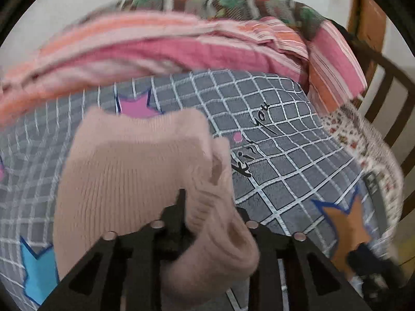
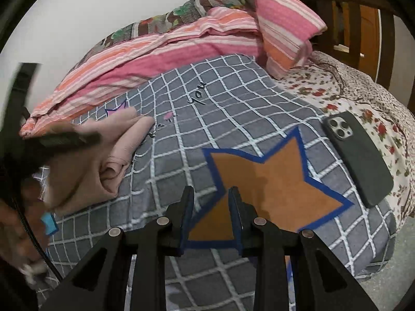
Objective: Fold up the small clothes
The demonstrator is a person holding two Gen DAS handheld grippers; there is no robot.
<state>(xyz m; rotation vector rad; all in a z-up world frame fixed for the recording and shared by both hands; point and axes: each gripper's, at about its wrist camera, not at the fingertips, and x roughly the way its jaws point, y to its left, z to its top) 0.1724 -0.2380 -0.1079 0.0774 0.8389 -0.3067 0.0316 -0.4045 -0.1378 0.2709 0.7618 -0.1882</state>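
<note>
A pale pink knit garment [image 1: 129, 168] lies on the grey checked blanket [image 1: 272, 142] with its near edge bunched up. That bunch fills the gap of my left gripper [image 1: 211, 202], which is shut on it. One black finger [image 1: 181, 207] shows; cloth covers most of the other. In the right wrist view the garment [image 2: 135, 129] lies folded at the left, with the blurred left gripper [image 2: 64, 137] over it. My right gripper [image 2: 211, 199] hovers open and holds nothing, above the orange star [image 2: 272, 181] printed on the blanket [image 2: 233, 103].
A dark phone [image 2: 358, 155] lies at the blanket's right edge on a floral sheet [image 2: 337, 90]. A pink and orange striped quilt [image 2: 181, 49] is heaped along the wall behind. A dark wooden bed frame [image 2: 350, 13] stands at the far right.
</note>
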